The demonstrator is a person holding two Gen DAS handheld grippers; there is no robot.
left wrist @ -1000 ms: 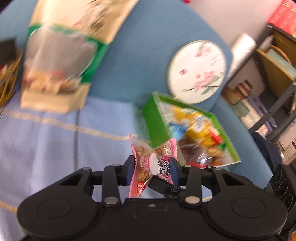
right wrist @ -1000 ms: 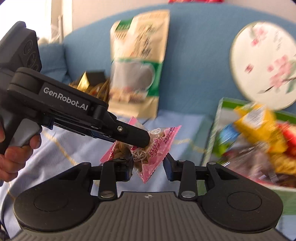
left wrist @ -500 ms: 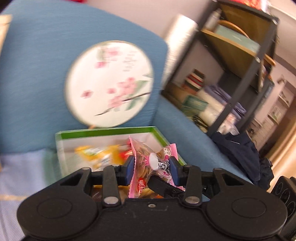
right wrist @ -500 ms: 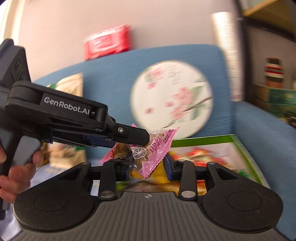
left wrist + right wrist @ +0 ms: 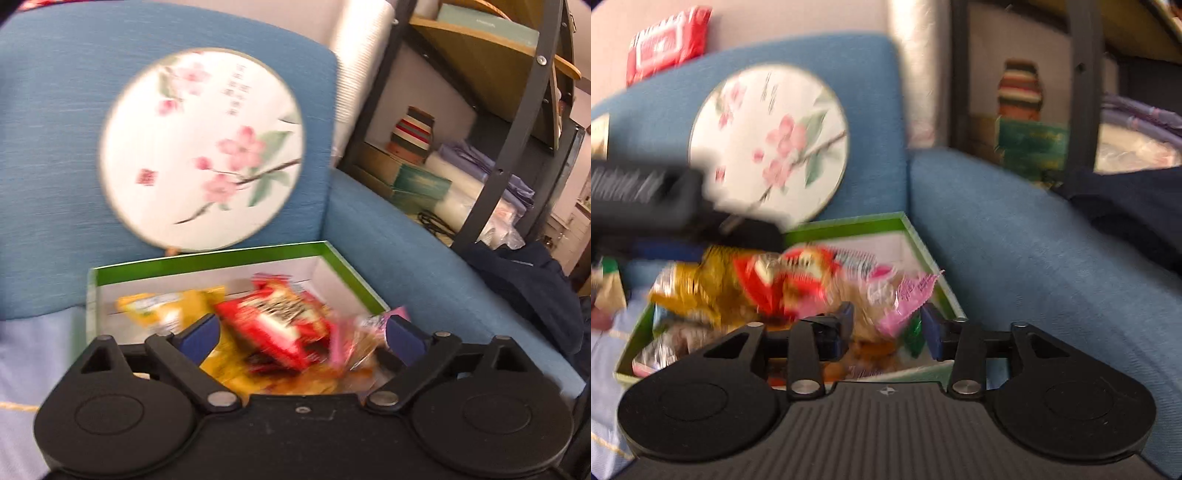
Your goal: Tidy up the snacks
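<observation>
The green-rimmed box (image 5: 207, 258) sits on the blue sofa seat, holding several snack packets, among them a red one (image 5: 280, 325) and a yellow one (image 5: 162, 308). My left gripper (image 5: 301, 334) hangs over the box with its jaws opening wide. The pink snack packet (image 5: 354, 339) is blurred and loose beside its right finger. In the right wrist view my right gripper (image 5: 886, 328) is also opening over the box (image 5: 849, 223). The pink packet (image 5: 905, 299) sits between its fingers, unpressed, on the pile. The left gripper's body (image 5: 665, 199) shows as a dark blur on the left.
A round fan (image 5: 199, 147) painted with pink blossoms leans on the sofa back behind the box. A red pack (image 5: 665, 40) lies on top of the sofa back. The blue armrest (image 5: 1015, 229) runs right of the box, with a dark garment (image 5: 535, 280) and black shelving (image 5: 517, 122) beyond.
Both grippers swung right from the sofa seat to over the green box. Both held the pink packet before; now their jaws have spread and the packet is released onto the snacks.
</observation>
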